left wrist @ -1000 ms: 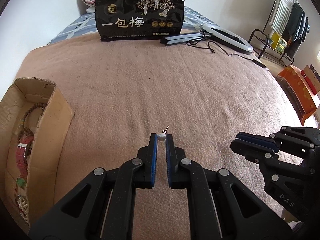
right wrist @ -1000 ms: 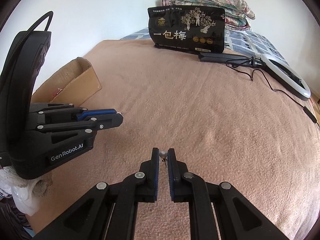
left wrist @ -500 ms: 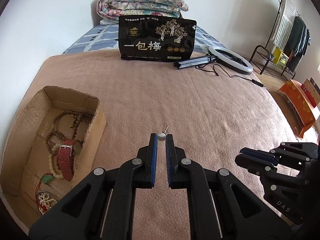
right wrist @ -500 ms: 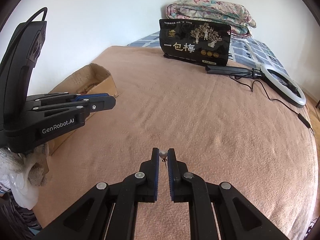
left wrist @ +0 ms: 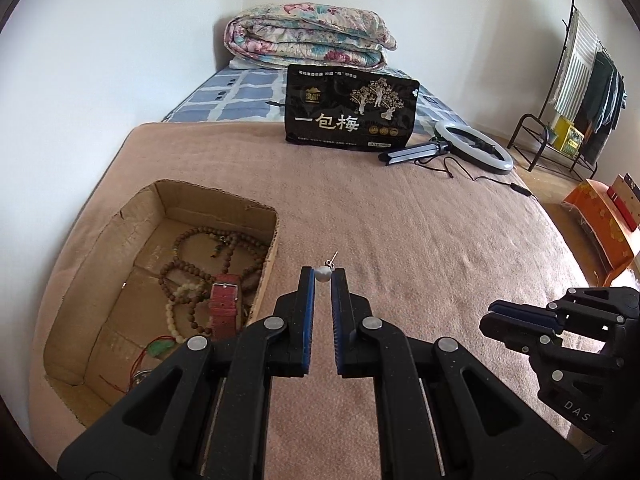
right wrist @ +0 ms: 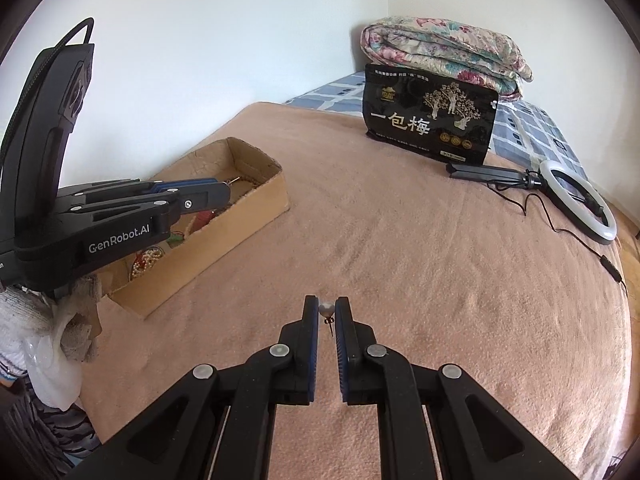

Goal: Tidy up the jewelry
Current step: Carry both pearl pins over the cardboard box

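Observation:
My left gripper is shut on a pearl stud earring, its post pointing up and away. It hovers just right of an open cardboard box that holds bead bracelets, a red watch strap and a green pendant. My right gripper is shut on a second pearl stud earring, post hanging down, above the pink blanket. The left gripper shows in the right wrist view, over the box. The right gripper shows at the lower right of the left wrist view.
A pink blanket covers the bed. At the back stand a black snack bag, a ring light with tripod and cable and a folded floral quilt. A clothes rack and orange box are off the bed's right side.
Both grippers have risen and swung left toward the box, each still holding its earring. The box interior has come into the left wrist view, and the left gripper is now over the box.

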`<state>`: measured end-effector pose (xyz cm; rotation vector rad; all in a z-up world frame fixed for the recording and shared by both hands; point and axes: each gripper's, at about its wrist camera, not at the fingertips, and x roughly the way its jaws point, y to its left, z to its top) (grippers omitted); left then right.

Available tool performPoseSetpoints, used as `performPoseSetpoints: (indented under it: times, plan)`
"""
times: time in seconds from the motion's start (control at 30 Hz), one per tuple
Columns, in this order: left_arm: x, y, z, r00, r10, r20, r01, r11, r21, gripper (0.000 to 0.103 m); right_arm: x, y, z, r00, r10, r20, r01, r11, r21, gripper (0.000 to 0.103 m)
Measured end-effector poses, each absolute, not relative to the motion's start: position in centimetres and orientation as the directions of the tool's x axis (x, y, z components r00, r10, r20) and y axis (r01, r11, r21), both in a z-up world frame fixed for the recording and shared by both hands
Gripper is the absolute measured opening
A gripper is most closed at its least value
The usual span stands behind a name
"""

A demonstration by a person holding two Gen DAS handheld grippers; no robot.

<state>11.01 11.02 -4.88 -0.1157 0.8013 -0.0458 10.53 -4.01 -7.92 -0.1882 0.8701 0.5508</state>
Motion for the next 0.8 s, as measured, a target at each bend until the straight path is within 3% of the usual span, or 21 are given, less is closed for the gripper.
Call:
performPoseSetpoints:
  times: [0.8]
  plan:
    - [5.3,21.7,-3.3,0.725,0.051,-0.687,-0.178,0.977,-0.114,0.006,8.9,5.1,-5.4,0.477,0.475,-0.74,-0.613,0.783,0.107,0.006]
